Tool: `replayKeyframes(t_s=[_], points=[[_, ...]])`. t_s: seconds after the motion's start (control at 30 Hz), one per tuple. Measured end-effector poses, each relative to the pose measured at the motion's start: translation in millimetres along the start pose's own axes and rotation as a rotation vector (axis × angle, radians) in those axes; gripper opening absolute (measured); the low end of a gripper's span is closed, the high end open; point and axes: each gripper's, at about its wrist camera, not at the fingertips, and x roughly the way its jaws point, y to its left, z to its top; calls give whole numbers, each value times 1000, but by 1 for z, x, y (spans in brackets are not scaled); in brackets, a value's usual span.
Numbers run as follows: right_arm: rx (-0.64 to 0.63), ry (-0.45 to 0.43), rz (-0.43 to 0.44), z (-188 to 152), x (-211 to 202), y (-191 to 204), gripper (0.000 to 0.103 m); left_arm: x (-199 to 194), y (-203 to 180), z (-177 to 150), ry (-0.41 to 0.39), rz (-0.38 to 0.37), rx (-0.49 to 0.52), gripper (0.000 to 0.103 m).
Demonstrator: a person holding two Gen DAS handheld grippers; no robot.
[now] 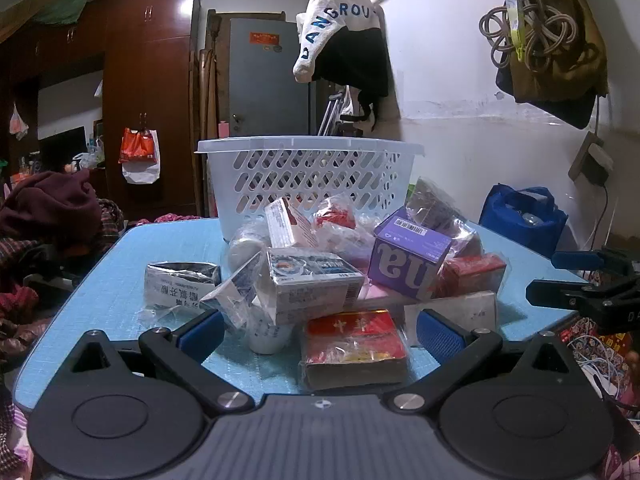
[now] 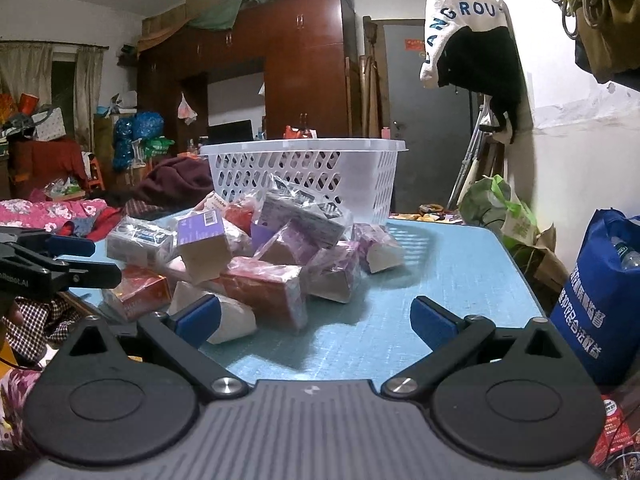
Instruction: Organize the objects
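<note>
**Both grippers wide over a heap of packets**

Nearest us, the left hand-held gripper (image 1: pixel 320 330) hangs with its jaws spread wide and nothing between the blue ribbed pads; the right hand-held gripper (image 2: pixel 316 318) is likewise spread and empty, over bare counter (image 2: pixel 420 280), a pale blue surface with a fine grid texture.

Just past the left pads we see a red pack (image 1: pixel 354 350) lying flat in clear film, its long axis running left to right. Behind it a grey-white box (image 1: pixel 312 284), also film-wrapped, lies slantwise, one corner toward us. To its left a silver foil pouch (image 1: pixel 180 284) lies flat, long axis across the view. To the right a purple carton (image 1: pixel 408 262) stands tilted, its printed face toward us.

The heap sits mid-counter, well short of the edges. Beyond it, touching the farthest packets, stands the white plastic basket (image 1: pixel 316 172), upright, with a lattice wall and a broad rim.
</note>
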Motion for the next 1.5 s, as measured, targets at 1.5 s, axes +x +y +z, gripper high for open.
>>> replayKeyframes(t_s=[1.5], points=[[5,-1,-8,-1,2,-2,103,0,-4,-2,4,-8,14,103]])
